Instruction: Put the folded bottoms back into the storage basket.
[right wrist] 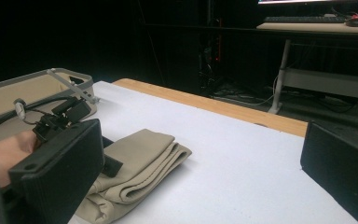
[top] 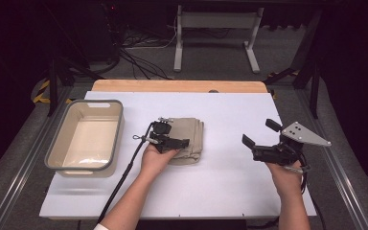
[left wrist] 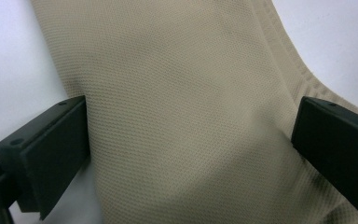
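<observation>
1. White sheeting covers the table, with dark floor and cables behind at the top of the frame.
2. At centre lies the folded beige cloth; its long axis runs toward the top of the frame.
3. Left of it sits an empty grey tub.
4. Over the cloth's left edge, the left gripper has jaws wide apart, straddling fabric, gripping nothing.
5. At right, well apart, the right gripper hangs open and empty.
6. The left hand looks nearer for a pinch.

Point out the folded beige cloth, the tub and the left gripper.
folded beige cloth [top: 191,136], high view, on its top layer, right half.
tub [top: 117,129], high view, on its grey right rim.
left gripper [left wrist: 189,140], left gripper view, midway between its open jaws.
</observation>
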Demonstrator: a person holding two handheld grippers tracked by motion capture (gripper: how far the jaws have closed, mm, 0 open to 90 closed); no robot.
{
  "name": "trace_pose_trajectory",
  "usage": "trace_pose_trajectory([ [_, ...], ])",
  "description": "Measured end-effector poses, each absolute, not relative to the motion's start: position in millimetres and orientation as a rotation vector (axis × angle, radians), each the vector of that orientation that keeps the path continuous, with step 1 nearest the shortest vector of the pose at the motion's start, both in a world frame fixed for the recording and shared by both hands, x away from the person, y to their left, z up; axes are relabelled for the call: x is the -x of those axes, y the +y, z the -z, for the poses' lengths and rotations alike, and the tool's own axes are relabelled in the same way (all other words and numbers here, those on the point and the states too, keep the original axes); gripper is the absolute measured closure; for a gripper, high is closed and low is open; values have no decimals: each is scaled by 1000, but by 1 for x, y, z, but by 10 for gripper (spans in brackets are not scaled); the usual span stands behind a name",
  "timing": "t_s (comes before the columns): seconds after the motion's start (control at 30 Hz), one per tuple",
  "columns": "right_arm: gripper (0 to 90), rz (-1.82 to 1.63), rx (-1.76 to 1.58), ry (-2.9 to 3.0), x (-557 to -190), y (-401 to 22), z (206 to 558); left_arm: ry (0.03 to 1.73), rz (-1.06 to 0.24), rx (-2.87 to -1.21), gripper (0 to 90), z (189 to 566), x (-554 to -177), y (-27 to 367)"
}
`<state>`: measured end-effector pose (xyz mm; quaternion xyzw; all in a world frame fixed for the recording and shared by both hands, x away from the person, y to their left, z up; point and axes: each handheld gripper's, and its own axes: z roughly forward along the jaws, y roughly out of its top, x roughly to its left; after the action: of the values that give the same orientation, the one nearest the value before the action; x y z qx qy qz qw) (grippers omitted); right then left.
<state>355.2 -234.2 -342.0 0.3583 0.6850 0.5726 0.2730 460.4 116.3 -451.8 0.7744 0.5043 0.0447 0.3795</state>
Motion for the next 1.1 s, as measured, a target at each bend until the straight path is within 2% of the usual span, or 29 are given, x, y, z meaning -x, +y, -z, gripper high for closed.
trace_pose_trajectory([
  [0.3, 2, -1540, -963, 1846, -356, -233, 342, 1261, -215, -2057, 6, 453, -457, 108],
  [0.73, 3, -1538, -963, 1853, -356, -232, 342, 1245, -297, -2097, 106, 452, -454, 100],
  [1.1, 4, -1535, -956, 1859, -356, -230, 342, 1166, -229, -2104, 376, 449, -451, 99],
])
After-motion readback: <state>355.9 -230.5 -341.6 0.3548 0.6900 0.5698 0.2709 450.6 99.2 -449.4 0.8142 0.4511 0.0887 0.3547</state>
